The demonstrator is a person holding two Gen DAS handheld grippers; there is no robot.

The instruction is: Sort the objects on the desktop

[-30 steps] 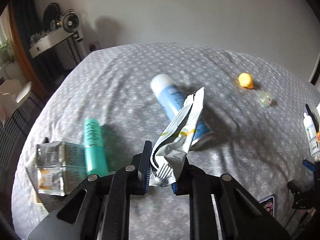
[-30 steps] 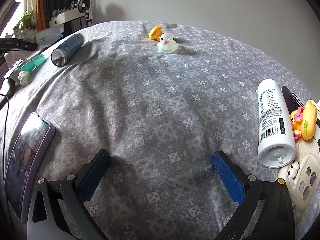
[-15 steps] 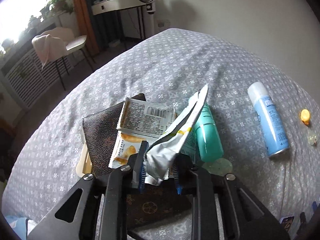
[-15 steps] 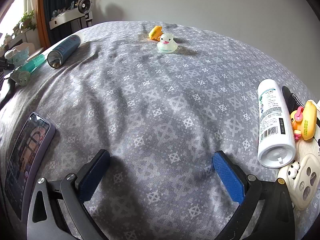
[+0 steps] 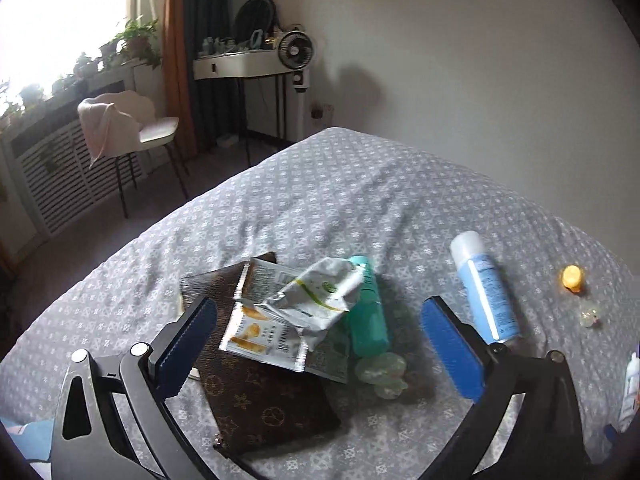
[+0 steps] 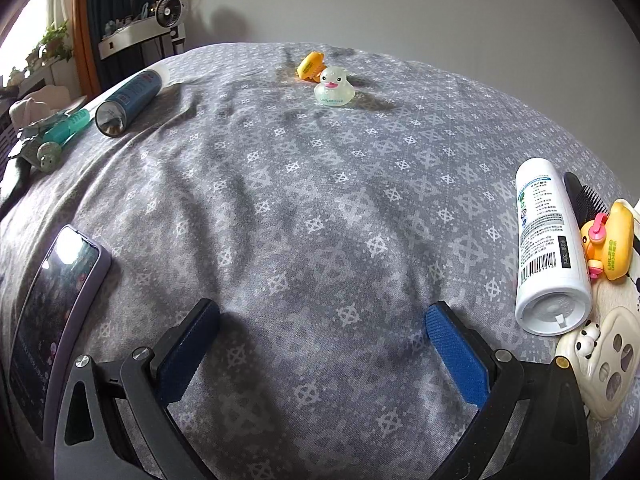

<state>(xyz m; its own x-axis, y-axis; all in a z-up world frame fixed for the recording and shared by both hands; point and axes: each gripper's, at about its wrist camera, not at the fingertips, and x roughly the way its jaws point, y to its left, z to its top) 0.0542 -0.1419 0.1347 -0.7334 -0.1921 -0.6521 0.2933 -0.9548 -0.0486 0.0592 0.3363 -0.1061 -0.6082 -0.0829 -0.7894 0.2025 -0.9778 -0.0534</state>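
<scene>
My left gripper (image 5: 318, 312) hangs over a pile at the left of the grey patterned cloth (image 5: 360, 200), and its jaws are opening. A crumpled silver packet (image 5: 320, 296) lies loose between them, touching neither pad. It rests on an orange-printed snack packet (image 5: 256, 332) and a brown wallet (image 5: 264, 404). A teal tube (image 5: 366, 312) lies beside the pile. My right gripper (image 6: 322, 314) stands open over bare cloth, holding nothing.
A blue spray can (image 5: 486, 288) lies right of the pile. A clear duck (image 6: 334, 88) and an orange toy (image 6: 310, 65) sit far back. A white bottle (image 6: 548, 248), hairbrush (image 6: 588, 200) and yellow duck (image 6: 612, 244) lie at the right, a phone (image 6: 56, 300) at the left.
The left gripper carried the silver packet leftwards to the pile, then opened; the packet now lies on the snack packet and wallet. The right gripper has not moved.
</scene>
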